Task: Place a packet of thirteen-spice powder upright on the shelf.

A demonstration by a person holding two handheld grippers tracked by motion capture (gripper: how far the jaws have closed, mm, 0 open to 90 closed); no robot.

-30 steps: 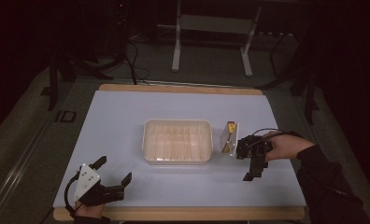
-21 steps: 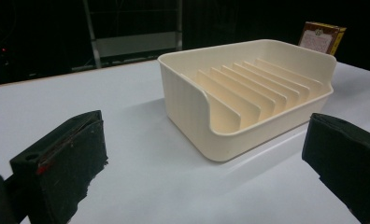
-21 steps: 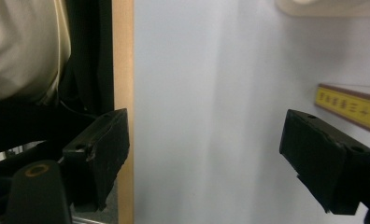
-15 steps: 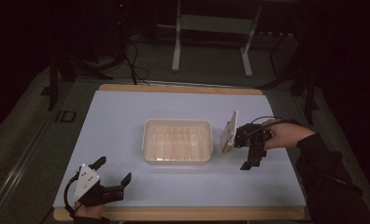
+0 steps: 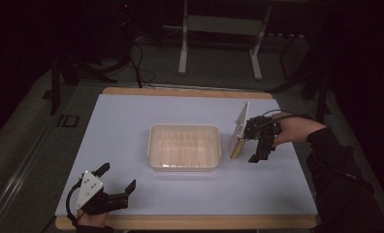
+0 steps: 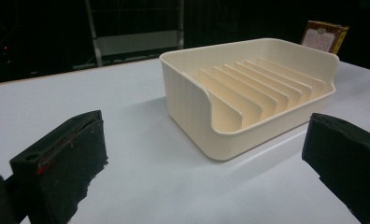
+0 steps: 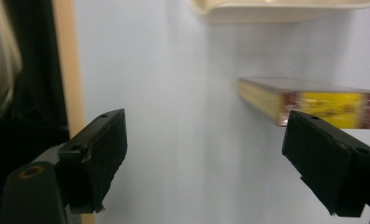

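A cream slotted rack tray (image 5: 184, 146) sits mid-table, and the left gripper view looks at it from close by (image 6: 248, 88). Just right of it a flat case with a yellow spine (image 5: 239, 130) stands tipped up on its long edge. My right gripper (image 5: 251, 141) is right beside the case, jaws wide apart. In the right gripper view the case (image 7: 309, 103) lies just past one fingertip of that gripper (image 7: 220, 154); I cannot tell whether they touch. My left gripper (image 5: 117, 177) rests open at the near left corner with nothing between its jaws (image 6: 206, 154).
The white table top (image 5: 132, 121) has a wooden rim (image 5: 180, 222) along the near edge, also visible in the right gripper view (image 7: 66, 70). Dark floor, metal stand legs (image 5: 183, 53) and cables lie beyond the far edge.
The case lay flat right of the tray a second ago; now it stands on its edge. The right gripper rose and shifted towards the far side. The left gripper stayed put.
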